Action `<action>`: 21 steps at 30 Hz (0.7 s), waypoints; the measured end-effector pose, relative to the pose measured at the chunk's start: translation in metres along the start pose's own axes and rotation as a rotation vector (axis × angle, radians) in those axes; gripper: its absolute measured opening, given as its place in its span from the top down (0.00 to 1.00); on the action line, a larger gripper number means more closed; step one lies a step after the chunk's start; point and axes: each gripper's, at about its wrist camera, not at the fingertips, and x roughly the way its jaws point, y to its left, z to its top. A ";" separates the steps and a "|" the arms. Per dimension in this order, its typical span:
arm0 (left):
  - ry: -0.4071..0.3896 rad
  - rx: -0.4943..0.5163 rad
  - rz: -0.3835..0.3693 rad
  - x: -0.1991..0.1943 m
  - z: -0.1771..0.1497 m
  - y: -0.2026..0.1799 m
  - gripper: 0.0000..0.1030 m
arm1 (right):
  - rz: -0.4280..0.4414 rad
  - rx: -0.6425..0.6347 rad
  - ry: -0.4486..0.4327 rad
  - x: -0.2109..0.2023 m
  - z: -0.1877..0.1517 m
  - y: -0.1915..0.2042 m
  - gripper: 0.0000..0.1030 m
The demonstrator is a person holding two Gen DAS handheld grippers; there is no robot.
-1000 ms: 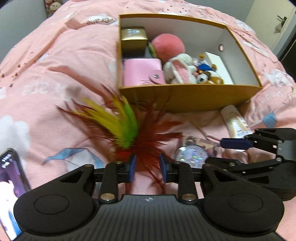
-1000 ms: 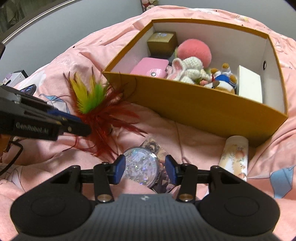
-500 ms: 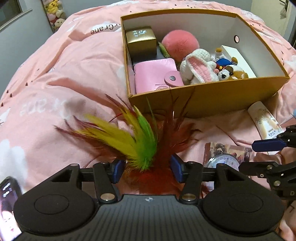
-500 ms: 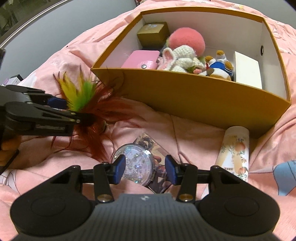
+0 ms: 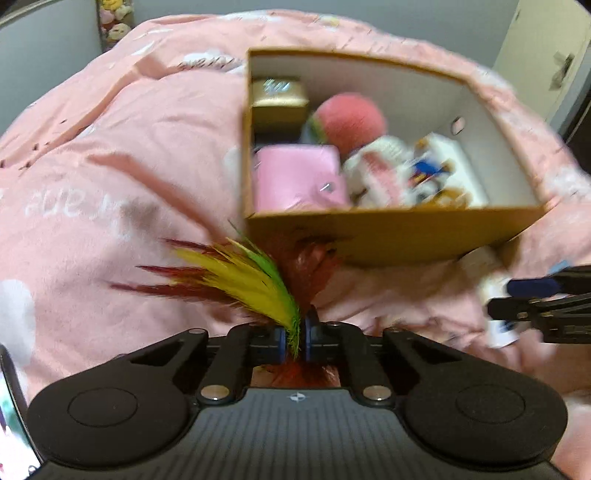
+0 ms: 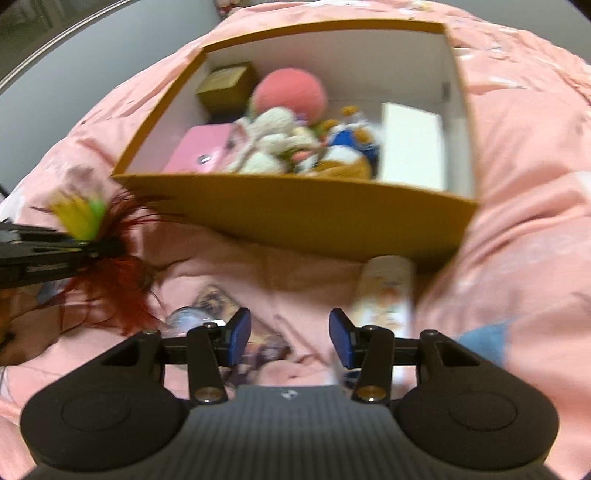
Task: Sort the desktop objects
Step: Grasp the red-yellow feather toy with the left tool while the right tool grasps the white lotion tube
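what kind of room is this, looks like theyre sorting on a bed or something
Most likely a bedroom: the yellow box sits on a rumpled pink printed duvet, soft toys line a shelf behind it, and a door stands at the far right.

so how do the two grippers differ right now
The left gripper is shut on the feather toy; the right gripper stands open with nothing between its pads. The left sits near the box's left corner; the right hovers over the pink bedding between a glittery round thing and a tube. Both have blue pads and tilt down.
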 end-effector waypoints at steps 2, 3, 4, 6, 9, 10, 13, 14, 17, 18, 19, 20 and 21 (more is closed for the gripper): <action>-0.034 0.001 -0.047 -0.009 0.003 -0.006 0.91 | -0.040 0.011 0.010 -0.003 0.000 -0.008 0.52; -0.049 0.006 -0.062 -0.013 0.003 -0.009 0.91 | -0.065 0.020 0.019 -0.003 -0.001 -0.013 0.52; -0.064 0.014 -0.075 -0.016 0.004 -0.013 0.91 | -0.086 0.031 0.030 -0.002 -0.001 -0.018 0.52; -0.081 0.025 -0.092 -0.017 0.009 -0.019 0.91 | -0.103 0.065 0.054 0.002 -0.003 -0.028 0.54; -0.073 0.030 -0.094 -0.014 0.014 -0.026 0.91 | -0.104 0.073 0.086 0.011 -0.006 -0.034 0.54; -0.068 0.029 -0.096 -0.013 0.015 -0.027 0.91 | -0.109 0.063 0.100 0.015 -0.007 -0.033 0.54; -0.062 0.030 -0.107 -0.010 0.016 -0.031 0.91 | -0.104 0.051 0.132 0.027 -0.010 -0.034 0.53; -0.062 0.032 -0.108 -0.010 0.016 -0.031 0.91 | -0.088 0.062 0.142 0.030 -0.010 -0.037 0.53; -0.064 0.036 -0.106 -0.009 0.015 -0.032 0.91 | -0.052 0.094 0.166 0.036 -0.013 -0.042 0.58; -0.065 0.036 -0.106 -0.010 0.015 -0.031 0.91 | -0.045 0.095 0.167 0.035 -0.013 -0.040 0.59; -0.067 0.034 -0.106 -0.011 0.015 -0.031 0.91 | -0.044 0.092 0.167 0.033 -0.013 -0.039 0.63; -0.069 0.033 -0.107 -0.012 0.015 -0.031 0.91 | -0.044 0.089 0.162 0.031 -0.014 -0.037 0.70; -0.070 0.031 -0.108 -0.013 0.015 -0.030 0.91 | -0.039 0.094 0.156 0.027 -0.014 -0.036 0.74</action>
